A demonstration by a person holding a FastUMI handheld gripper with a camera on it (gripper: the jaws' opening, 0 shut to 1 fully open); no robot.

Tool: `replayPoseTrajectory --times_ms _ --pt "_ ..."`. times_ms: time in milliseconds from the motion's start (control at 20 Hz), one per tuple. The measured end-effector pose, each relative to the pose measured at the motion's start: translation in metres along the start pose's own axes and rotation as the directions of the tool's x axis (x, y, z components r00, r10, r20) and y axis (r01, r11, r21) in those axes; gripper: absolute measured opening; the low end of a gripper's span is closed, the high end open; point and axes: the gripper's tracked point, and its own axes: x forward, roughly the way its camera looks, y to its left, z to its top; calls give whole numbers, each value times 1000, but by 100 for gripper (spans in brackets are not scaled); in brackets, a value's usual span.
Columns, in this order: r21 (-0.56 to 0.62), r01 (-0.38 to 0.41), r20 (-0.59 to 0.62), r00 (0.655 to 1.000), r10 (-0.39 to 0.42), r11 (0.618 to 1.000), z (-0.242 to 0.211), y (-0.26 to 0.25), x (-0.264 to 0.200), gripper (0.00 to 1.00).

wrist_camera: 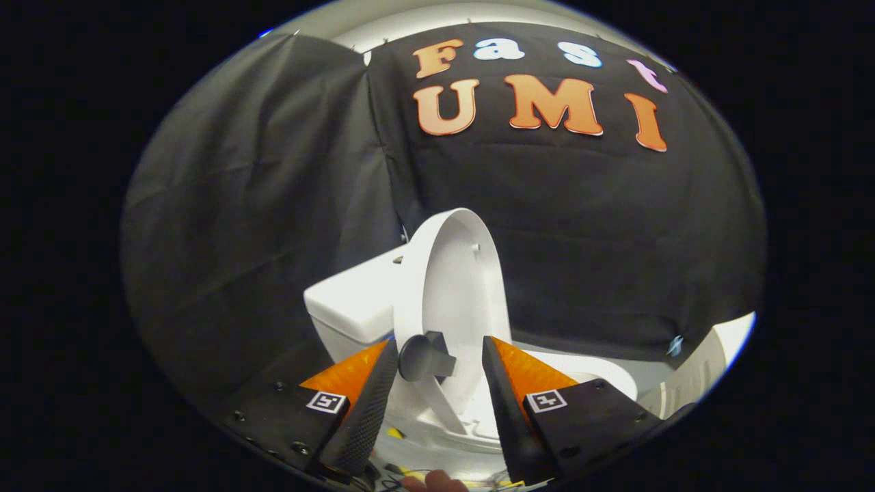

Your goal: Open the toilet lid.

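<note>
A small white toilet stands just ahead of my fingers. Its lid is raised upright, leaning back towards the white tank. A dark grey round knob sticks out from the lid's lower edge and sits in the gap between my fingertips, touching neither. The seat and bowl rim lie low, behind my right finger. My gripper is open; its left finger and right finger are black with orange sides.
Black cloth forms the booth's wall behind and to both sides of the toilet. A white ridged object stands to the right of the bowl. A fingertip of a hand and some yellow bits lie below the fingers.
</note>
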Motion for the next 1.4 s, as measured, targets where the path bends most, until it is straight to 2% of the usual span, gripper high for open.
replayPoseTrajectory --times_ms 150,400,650,850,1150,1400 --pt "71 -24 80 997 18 997 23 -29 -29 81" --pt "45 25 196 980 -33 999 57 -95 -64 81" --pt "44 74 232 969 -82 996 77 -171 -104 81" --pt "110 87 227 968 -111 990 75 -223 -133 81" --pt "110 212 241 942 -233 971 57 -307 -196 78" --pt "74 284 304 907 -293 956 44 -344 -242 78"
